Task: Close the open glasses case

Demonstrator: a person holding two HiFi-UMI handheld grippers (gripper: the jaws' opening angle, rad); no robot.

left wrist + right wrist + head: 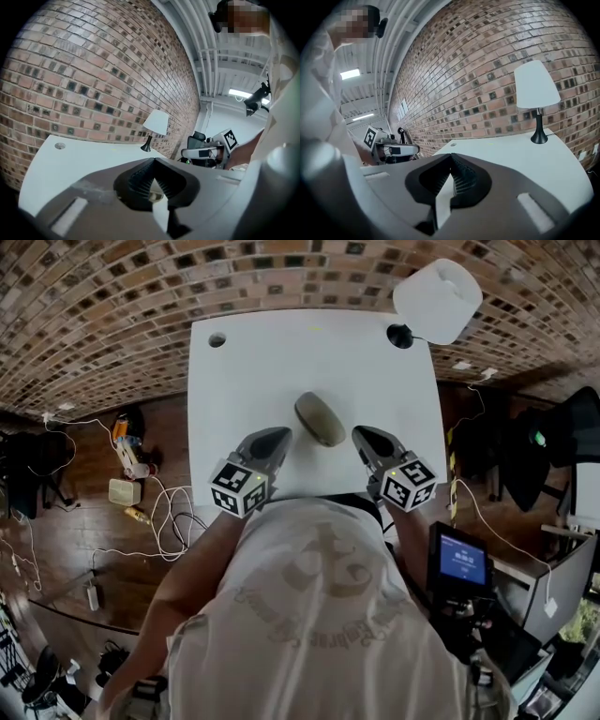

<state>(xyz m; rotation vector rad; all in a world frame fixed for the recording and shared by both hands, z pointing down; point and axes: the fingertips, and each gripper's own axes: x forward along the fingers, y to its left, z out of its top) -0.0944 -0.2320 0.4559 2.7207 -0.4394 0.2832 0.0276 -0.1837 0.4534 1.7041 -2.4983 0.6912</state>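
The left gripper sits low over the near part of the table, pointing away from the person. In the left gripper view its jaws meet at the tips with nothing between them.

Just right of it, and slightly ahead of its tip, lies the case, flat on the table near the middle. It looks already shut, a smooth oval with no lid standing up. Its long axis runs from far-left to near-right, so its near end points toward the right gripper.

That gripper is also closed tip to tip and holds nothing, as the right gripper view shows. The case lies between the two tips. Both are close to it, with the right a little nearer to the case's near end.

The table is bare around the case. The near edge lies under the gripper bodies. A hole sits at the far left and a lamp at the far right corner, both well clear.
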